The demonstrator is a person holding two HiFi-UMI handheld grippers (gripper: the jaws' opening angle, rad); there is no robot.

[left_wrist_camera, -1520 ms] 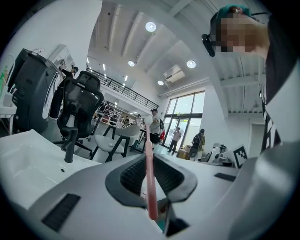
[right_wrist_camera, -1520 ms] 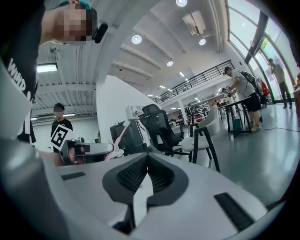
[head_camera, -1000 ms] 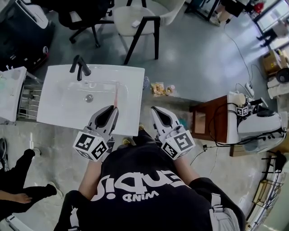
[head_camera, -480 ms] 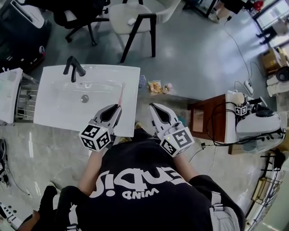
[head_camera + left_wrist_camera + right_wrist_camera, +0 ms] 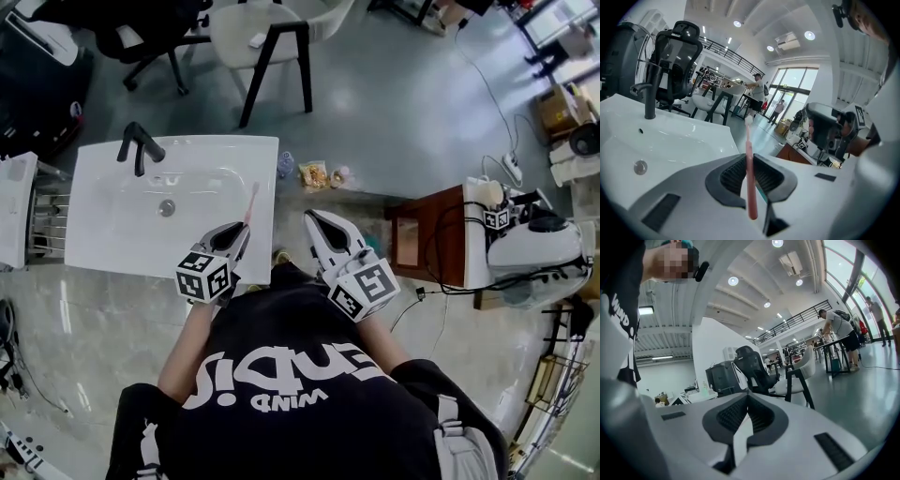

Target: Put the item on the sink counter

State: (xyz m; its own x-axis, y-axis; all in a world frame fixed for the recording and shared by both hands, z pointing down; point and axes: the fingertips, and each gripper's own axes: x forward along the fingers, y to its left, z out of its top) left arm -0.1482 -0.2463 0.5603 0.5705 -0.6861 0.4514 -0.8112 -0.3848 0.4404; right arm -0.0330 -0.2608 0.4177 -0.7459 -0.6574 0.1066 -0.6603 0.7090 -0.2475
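Left claw [image 5: 242,229] clamps pink toothbrush [image 5: 252,201] by sink counter [image 5: 112,239].

Pink being shown by the toothbrush [image 5: 251,199], white by the sink worktop [image 5: 112,234], black by the tap [image 5: 136,147], black-and-white square markers being carried on the grey-and-white left gripper [image 5: 244,226] and right gripper [image 5: 308,217]

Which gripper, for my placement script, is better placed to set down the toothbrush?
Left: the left gripper holds the pink toothbrush over the sink counter; the right gripper is shut, empty, beside it.
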